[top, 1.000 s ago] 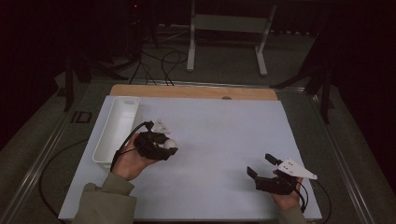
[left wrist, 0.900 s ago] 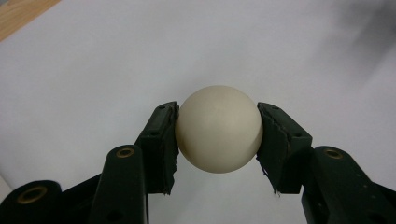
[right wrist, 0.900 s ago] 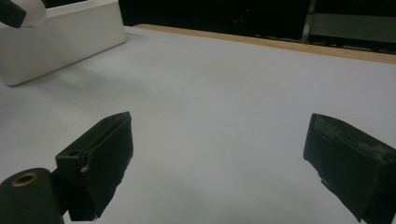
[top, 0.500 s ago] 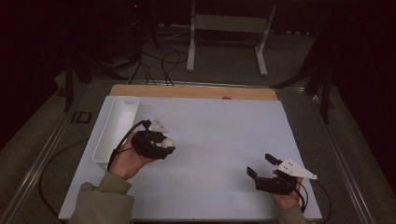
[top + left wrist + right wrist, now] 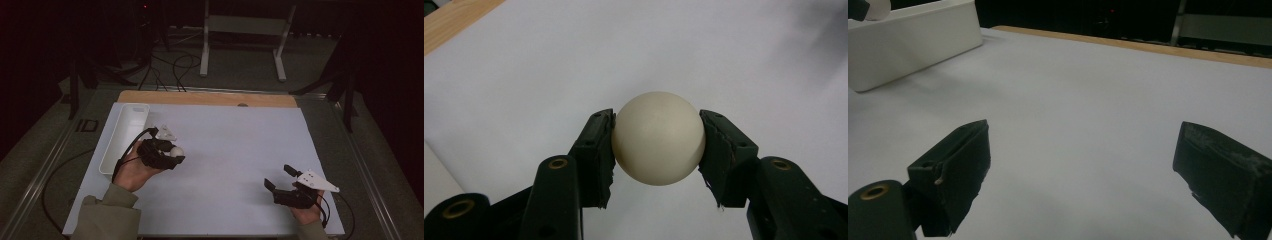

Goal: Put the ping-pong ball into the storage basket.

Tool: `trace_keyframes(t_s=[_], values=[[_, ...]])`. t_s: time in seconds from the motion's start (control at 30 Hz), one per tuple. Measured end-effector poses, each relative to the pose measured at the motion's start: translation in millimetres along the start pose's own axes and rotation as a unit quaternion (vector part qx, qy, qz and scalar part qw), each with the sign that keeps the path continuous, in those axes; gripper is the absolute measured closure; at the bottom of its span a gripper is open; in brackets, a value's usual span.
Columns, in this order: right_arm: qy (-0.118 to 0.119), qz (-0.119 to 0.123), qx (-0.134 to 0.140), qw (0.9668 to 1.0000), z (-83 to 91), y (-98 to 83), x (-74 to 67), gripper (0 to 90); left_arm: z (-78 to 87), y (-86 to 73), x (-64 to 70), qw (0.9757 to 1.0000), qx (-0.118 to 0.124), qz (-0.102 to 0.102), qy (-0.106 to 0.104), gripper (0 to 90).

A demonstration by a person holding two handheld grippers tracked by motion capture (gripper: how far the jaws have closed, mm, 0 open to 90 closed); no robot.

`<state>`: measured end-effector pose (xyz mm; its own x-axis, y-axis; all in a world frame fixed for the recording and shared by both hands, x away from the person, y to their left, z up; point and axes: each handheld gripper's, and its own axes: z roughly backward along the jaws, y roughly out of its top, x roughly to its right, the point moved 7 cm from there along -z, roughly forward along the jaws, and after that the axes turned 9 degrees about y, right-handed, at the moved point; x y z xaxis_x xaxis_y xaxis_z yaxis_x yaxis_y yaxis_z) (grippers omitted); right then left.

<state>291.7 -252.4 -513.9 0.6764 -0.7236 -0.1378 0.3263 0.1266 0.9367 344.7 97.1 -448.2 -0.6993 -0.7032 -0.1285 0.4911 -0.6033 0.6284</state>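
Note:
A cream-white ball [image 5: 658, 138] sits between the two black jaws of my left gripper [image 5: 657, 145], whose pads press on it from both sides. In the high view the ball [image 5: 177, 152] shows at the tip of the left gripper [image 5: 172, 155], held a little above the white mat at the left, close to the tray. My right gripper [image 5: 277, 178] rests low near the mat's front right corner. Its jaws stand wide apart in the right gripper view [image 5: 1083, 170] with nothing but bare mat between them.
A long white tray [image 5: 124, 135] lies along the mat's left edge, also at the far left in the right gripper view [image 5: 913, 40]. A wooden strip [image 5: 210, 99] borders the mat's far edge. Cables and a stand's legs lie on the floor beyond the table.
The left gripper with the ball has shifted slightly toward the tray and away from the person. The right gripper has not moved.

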Motion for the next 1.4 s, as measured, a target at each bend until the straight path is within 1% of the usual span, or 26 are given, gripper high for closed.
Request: trace_keyframes(t_s=[0.37, 0.67, 0.97, 1.07, 1.17, 1.4], values=[[-0.001, 0.001, 0.000, 1.0000, 0.3, 0.0, 0.3, 8.0, 3.4, -2.9, -6.4, 0.9999, 0.002, 0.009, 0.005, 51.2], [-0.001, 0.000, 0.000, 1.0000, 0.2, 0.0, 0.2, 8.0, 7.0, -5.9, -13.9, 0.9998, 0.002, 0.015, 0.012, 51.2], [-0.001, 0.000, 0.000, 1.0000, 0.2, 0.0, 0.3, 8.0, 9.1, -10.0, -21.6, 0.9995, 0.000, 0.025, 0.019, 51.2], [-0.001, 0.001, 0.000, 1.0000, 0.2, 0.1, 0.3, 8.0, 9.7, -11.4, -24.5, 0.9995, -0.001, 0.024, 0.022, 51.2], [-0.001, 0.001, 0.000, 1.0000, 0.2, 0.0, 0.4, 8.0, 10.2, -12.8, -26.6, 0.9992, 0.000, 0.030, 0.025, 51.2], [-0.001, 0.000, 0.000, 1.0000, 0.0, -0.1, 0.1, 8.0, 11.3, -16.1, -31.3, 0.9991, -0.002, 0.031, 0.030, 51.2]])
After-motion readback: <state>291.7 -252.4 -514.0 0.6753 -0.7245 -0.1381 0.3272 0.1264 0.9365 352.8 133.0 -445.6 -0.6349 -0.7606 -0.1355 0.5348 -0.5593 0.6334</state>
